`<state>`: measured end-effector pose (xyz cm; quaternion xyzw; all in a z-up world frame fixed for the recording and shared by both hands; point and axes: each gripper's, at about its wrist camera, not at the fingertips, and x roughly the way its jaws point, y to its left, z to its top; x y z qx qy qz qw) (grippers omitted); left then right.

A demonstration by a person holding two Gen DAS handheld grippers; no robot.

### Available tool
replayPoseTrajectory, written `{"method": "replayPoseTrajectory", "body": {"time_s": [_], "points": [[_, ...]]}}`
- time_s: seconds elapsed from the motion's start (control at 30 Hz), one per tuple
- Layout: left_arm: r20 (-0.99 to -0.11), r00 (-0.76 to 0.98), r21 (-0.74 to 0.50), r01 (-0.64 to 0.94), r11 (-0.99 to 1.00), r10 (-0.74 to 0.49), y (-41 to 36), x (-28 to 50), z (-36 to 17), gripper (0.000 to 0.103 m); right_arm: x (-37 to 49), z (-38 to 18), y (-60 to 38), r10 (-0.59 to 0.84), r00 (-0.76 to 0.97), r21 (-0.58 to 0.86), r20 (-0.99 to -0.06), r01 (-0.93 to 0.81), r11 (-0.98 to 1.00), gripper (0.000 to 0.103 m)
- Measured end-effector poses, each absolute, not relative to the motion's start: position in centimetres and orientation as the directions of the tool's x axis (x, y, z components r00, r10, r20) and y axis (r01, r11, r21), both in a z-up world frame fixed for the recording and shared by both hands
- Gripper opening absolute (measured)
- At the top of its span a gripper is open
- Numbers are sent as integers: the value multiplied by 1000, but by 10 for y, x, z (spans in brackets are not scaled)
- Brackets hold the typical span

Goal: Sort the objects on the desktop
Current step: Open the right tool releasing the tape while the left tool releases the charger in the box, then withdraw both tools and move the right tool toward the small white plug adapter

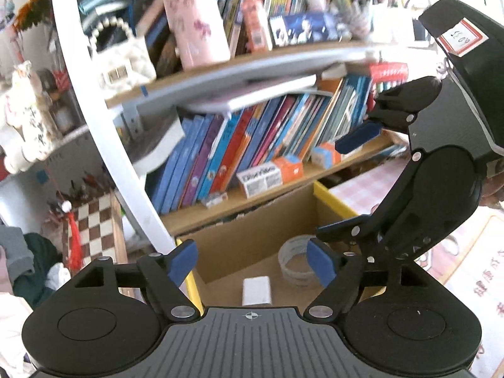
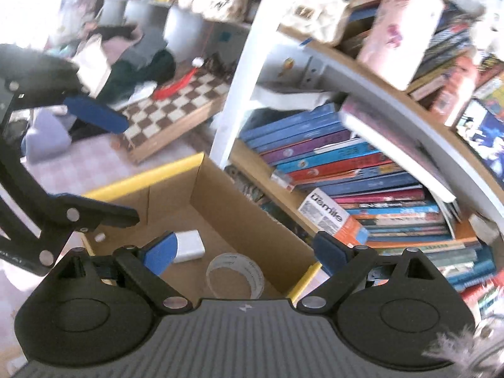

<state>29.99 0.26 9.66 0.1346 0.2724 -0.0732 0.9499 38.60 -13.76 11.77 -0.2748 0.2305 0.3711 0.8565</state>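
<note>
A cardboard box with yellow rim (image 1: 249, 233) (image 2: 239, 217) sits below both grippers in front of the bookshelf. Inside lie a roll of clear tape (image 1: 297, 263) (image 2: 234, 275) and a small white block (image 1: 256, 289) (image 2: 189, 245). My left gripper (image 1: 252, 264) is open and empty above the box. My right gripper (image 2: 249, 252) is open and empty above the box too. The right gripper also shows at the right of the left wrist view (image 1: 362, 135), and the left gripper at the left of the right wrist view (image 2: 94, 113).
A bookshelf (image 1: 252, 195) with rows of books, an orange and white carton (image 1: 267, 176) (image 2: 334, 220), a pink box (image 1: 195, 19) and a white handbag (image 1: 123, 56) stands behind the box. A chessboard (image 1: 94, 226) (image 2: 176, 107) and clothes lie to the left. Pink checked cloth (image 1: 368, 186) covers the desk.
</note>
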Motion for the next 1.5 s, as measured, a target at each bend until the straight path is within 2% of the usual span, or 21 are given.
{"method": "replayPoseTrajectory", "body": {"time_s": [0.4,0.8,1.0,1.2,1.37,1.5], "points": [[-438,889,196,236,952,-130,19,225,126,94,303,145,-164,481,697,-236,-532,-668,706,94],[-402,909,138,181,974,-112,55,152,131,97,218,164,-185,482,751,-178,-451,-605,776,97],[-409,908,108,152,982,-95,62,116,116,97,171,150,-192,531,758,-112,-379,-607,787,98],[-422,906,118,97,988,-38,65,91,93,97,140,120,-190,488,789,-73,-373,-550,832,98],[-458,889,83,33,996,9,75,77,72,97,122,92,-191,395,835,-115,-382,-467,877,98],[-482,875,64,-15,998,44,77,67,53,97,117,68,-195,337,826,-107,-452,-426,898,98]]}}
